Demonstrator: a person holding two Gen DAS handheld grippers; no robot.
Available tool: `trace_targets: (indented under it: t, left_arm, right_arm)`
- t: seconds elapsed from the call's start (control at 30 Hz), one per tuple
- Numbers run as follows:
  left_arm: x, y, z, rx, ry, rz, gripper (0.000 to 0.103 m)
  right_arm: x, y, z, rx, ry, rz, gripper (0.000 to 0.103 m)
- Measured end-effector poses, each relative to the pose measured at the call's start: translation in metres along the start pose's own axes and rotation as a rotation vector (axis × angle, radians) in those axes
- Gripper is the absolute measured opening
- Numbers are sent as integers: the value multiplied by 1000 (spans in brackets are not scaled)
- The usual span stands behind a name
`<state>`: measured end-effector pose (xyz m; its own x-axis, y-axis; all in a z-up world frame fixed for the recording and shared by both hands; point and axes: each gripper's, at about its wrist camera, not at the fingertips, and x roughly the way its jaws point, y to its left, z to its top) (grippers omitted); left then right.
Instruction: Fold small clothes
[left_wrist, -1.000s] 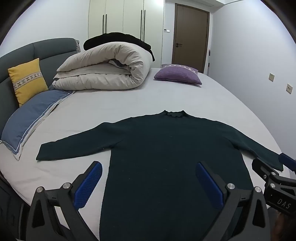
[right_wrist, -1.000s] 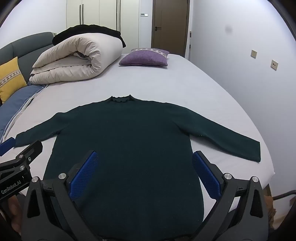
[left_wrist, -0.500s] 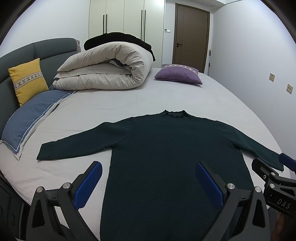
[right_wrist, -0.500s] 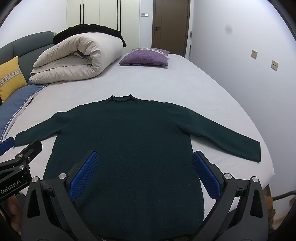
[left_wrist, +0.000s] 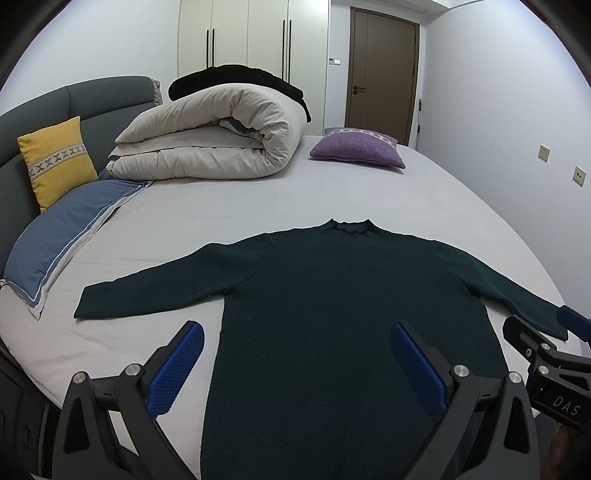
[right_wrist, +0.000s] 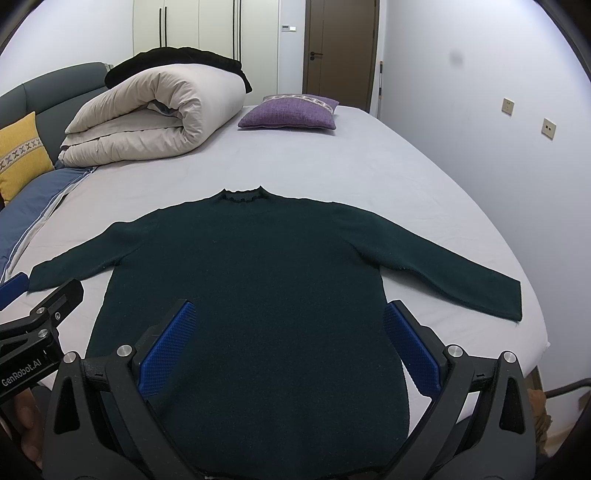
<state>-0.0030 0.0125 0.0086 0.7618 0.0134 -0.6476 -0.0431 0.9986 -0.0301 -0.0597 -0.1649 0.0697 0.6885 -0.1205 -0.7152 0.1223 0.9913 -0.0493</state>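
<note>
We are in a home bedroom: a wide bed with padded headboard, rolled duvet, cushions, tall wardrobe and a brown door.

White "DAS" on the black body of the right gripper in left wrist view, white "GenRobot.AI" on the left gripper body in right wrist view

Dark green sweater spread flat on bed, sleeves out. Right gripper above hem, jaws wide apart. Left gripper at left edge.
</note>
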Motion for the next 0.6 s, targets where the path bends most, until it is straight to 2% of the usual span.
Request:
trace_targets:
  t: [0.6]
  left_arm:
    - [0, 4, -2, -2, 1, 0, 103]
  right_arm:
    - [2, 2, -1, -1, 2, 1, 103]
